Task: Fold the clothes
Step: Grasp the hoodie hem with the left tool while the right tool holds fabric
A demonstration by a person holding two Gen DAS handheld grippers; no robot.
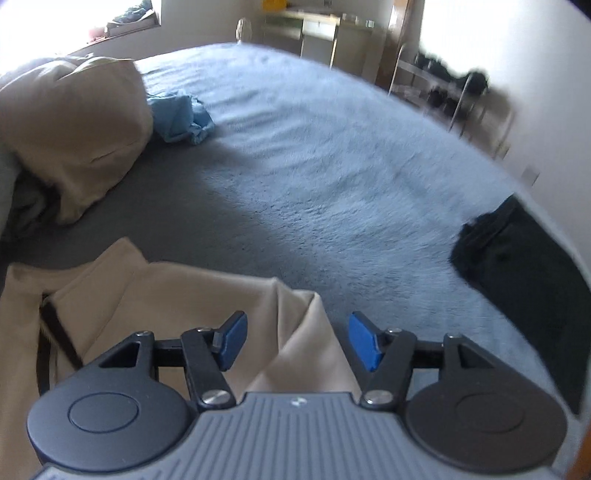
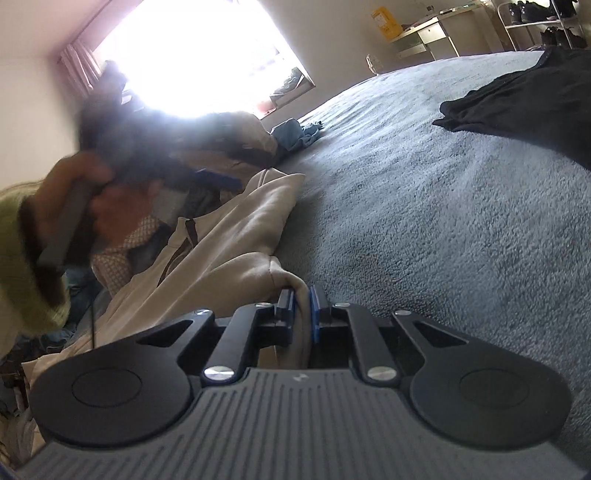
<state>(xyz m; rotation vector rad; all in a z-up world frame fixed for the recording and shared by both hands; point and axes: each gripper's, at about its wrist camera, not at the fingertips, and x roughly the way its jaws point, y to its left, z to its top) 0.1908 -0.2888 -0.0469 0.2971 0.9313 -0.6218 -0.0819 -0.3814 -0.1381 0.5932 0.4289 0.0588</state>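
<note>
My right gripper [image 2: 302,308] clenched on beige garment [image 2: 221,258] edge | my left gripper [image 1: 295,341] released, fold between its fingers [image 1: 232,341] | bed [image 1: 314,166]

Bright window [image 2: 199,55] (glaring), pale desk [image 2: 432,35]

no legible text, labels or numbers

L gripper [image 1: 295,341] open over beige garment [image 1: 177,295].
</note>
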